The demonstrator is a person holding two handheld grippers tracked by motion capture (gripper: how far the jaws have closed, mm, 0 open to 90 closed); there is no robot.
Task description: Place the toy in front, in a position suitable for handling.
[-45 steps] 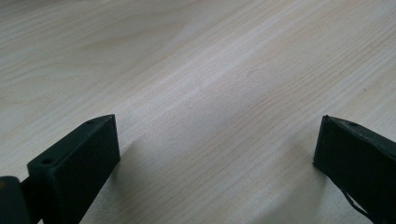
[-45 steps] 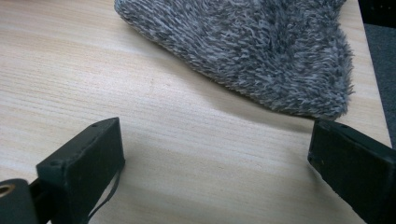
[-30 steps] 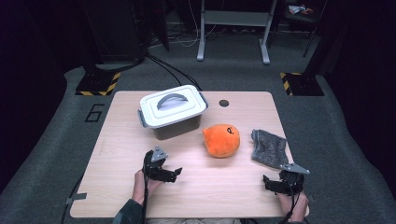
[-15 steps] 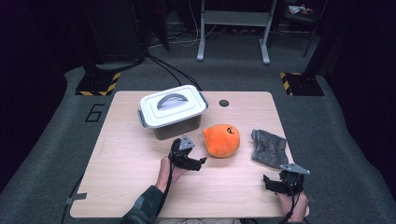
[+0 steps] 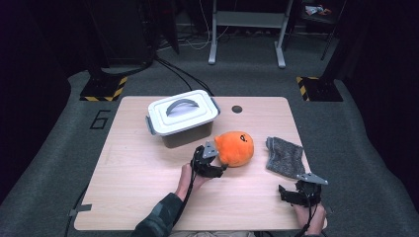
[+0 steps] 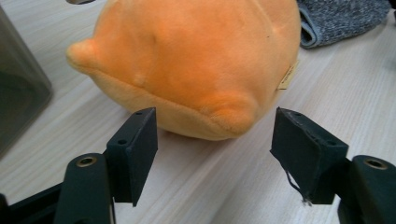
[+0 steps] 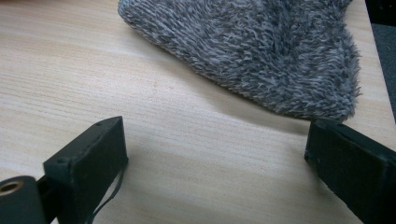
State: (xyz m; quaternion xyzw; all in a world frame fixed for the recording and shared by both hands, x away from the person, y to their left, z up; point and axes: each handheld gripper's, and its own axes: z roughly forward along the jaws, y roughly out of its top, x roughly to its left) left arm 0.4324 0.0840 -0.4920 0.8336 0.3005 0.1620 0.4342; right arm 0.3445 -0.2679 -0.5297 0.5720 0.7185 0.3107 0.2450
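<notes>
A: High view first, working left to right from the orange plush toy as my landmark. What sits to its left?

B: I see the white lidded box up and to the left of the toy, near it but apart, lid on and grey handle lying flat. Everything rests on the wooden table.

A: And my left gripper?

B: It is just beside the toy's lower left edge. From the left gripper view, its jaws have just been closing, yet they stand apart, with the toy a little ahead of the pads and its rounded bottom bulge lined up with the gap. I see bare table on the inside of each pad, so nothing is pinched.

A: Right of the toy?

B: I see the grey fuzzy cloth lying flat, near the toy without touching it. My right gripper is below and to the right of the toy, just short of the cloth's near edge. In the right gripper view its jaws are spread wide over bare wood, with the cloth beyond them.
</notes>
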